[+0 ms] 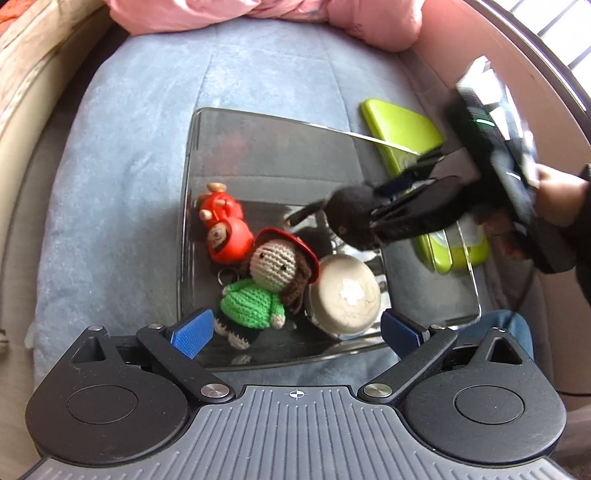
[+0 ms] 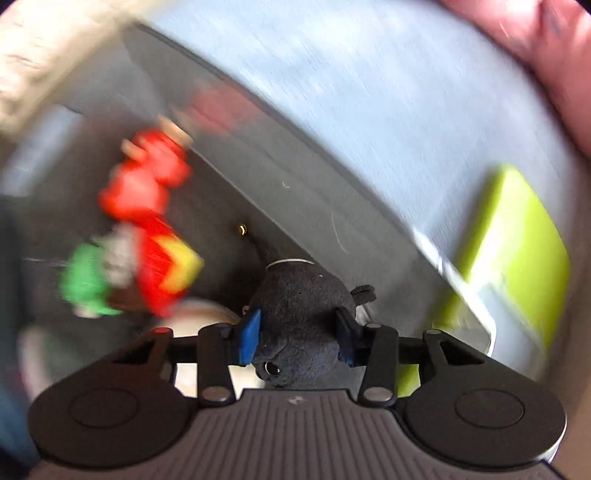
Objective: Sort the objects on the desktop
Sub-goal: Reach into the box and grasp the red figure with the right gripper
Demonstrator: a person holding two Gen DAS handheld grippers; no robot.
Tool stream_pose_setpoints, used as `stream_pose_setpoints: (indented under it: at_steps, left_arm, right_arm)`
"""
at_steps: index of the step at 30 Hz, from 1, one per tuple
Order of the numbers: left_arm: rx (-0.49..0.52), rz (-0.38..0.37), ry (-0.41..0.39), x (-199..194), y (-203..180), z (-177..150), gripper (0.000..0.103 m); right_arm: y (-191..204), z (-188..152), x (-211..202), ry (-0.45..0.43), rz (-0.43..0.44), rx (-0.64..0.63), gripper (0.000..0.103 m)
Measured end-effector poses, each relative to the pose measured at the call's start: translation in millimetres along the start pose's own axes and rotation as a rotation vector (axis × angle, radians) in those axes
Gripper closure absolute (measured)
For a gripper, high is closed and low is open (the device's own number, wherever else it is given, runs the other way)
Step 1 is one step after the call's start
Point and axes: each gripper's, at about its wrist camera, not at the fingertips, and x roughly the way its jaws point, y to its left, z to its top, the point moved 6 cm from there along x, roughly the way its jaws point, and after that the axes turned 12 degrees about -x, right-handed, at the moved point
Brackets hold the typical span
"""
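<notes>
Currently the right gripper [image 2: 295, 334] is clenching the black plush toy [image 2: 301, 295] over the clear tray [image 1: 436, 310], and should be releasing it low, clear of the crochet doll [image 1: 255, 291], while the left gripper [image 1: 295, 328] is hanging released.

A blue-grey fleece blanket [image 1: 122, 206] covers the bed and fills most of the left wrist view from ten o'clock to the centre. A crumpled pink quilt [image 1: 258, 14] lies along its far edge at twelve o'clock, running on to one o'clock. A pale wooden board [image 1: 33, 74] slants down the frame at ten o'clock. At two o'clock a window with dark bars [image 1: 569, 33] shows bright. In the blurred right wrist view, the blanket [image 2: 369, 92] spreads across twelve o'clock and the quilt [image 2: 535, 40] sits at one o'clock.
</notes>
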Motion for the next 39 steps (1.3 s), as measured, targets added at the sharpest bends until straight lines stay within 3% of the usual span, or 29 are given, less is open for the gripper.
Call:
stream_pose_setpoints:
  at_steps: [2, 3, 7, 10, 11, 13, 16, 19, 21, 26, 27, 33, 36, 37, 39]
  left_arm:
    - [-0.003, -0.006, 0.007, 2, -2, -1, 0.003]
    - [0.000, -0.012, 0.014, 1, -3, -1, 0.003]
    - [0.023, -0.015, 0.026, 1, -7, -5, 0.003]
    - [0.020, -0.016, 0.028, 0, -4, -6, 0.003]
    - [0.015, -0.017, 0.026, -1, -2, -6, 0.003]
    - [-0.015, -0.024, 0.006, -6, 6, -1, 0.003]
    - [-0.062, -0.035, -0.025, -15, 15, 5, 0.003]
    - [-0.059, -0.039, -0.033, -21, 16, 5, 0.003]
    - [-0.037, -0.038, -0.024, -22, 13, 0, 0.003]
    - [-0.014, -0.049, 0.003, -16, 11, -9, 0.003]
    - [-0.012, -0.054, 0.007, -14, 10, -10, 0.003]
    - [-0.018, -0.071, 0.021, -8, 12, -11, 0.003]
    - [-0.021, -0.080, 0.022, -4, 12, -8, 0.003]
    - [-0.022, -0.081, 0.023, -3, 12, -7, 0.003]
    - [-0.022, -0.083, 0.024, 0, 12, -6, 0.003]
  right_arm:
    - [4, 4, -20, -0.094, 0.003, -0.079, 0.057]
    - [10, 5, -22, -0.102, -0.036, -0.150, 0.057]
    - [34, 0, -4, -0.056, -0.106, -0.385, 0.055]
    - [40, -5, 8, 0.001, -0.154, -0.395, 0.050]
    - [39, -6, 9, 0.010, -0.164, -0.371, 0.048]
    - [24, -1, -11, -0.039, -0.128, -0.205, 0.045]
    - [4, 15, -50, -0.208, 0.098, 0.147, 0.045]
    - [-1, 38, -55, -0.269, 0.314, 0.365, 0.044]
    - [7, 59, -40, -0.251, 0.342, 0.361, 0.045]
    - [42, 99, 24, -0.128, 0.220, 0.244, 0.054]
    - [46, 100, 33, -0.104, 0.216, 0.240, 0.051]
    - [49, 96, 49, -0.105, 0.314, 0.348, 0.058]
    - [31, 75, 42, -0.137, 0.418, 0.549, 0.068]
    - [25, 67, 39, -0.148, 0.459, 0.632, 0.099]
    - [11, 49, 35, -0.169, 0.561, 0.831, 0.102]
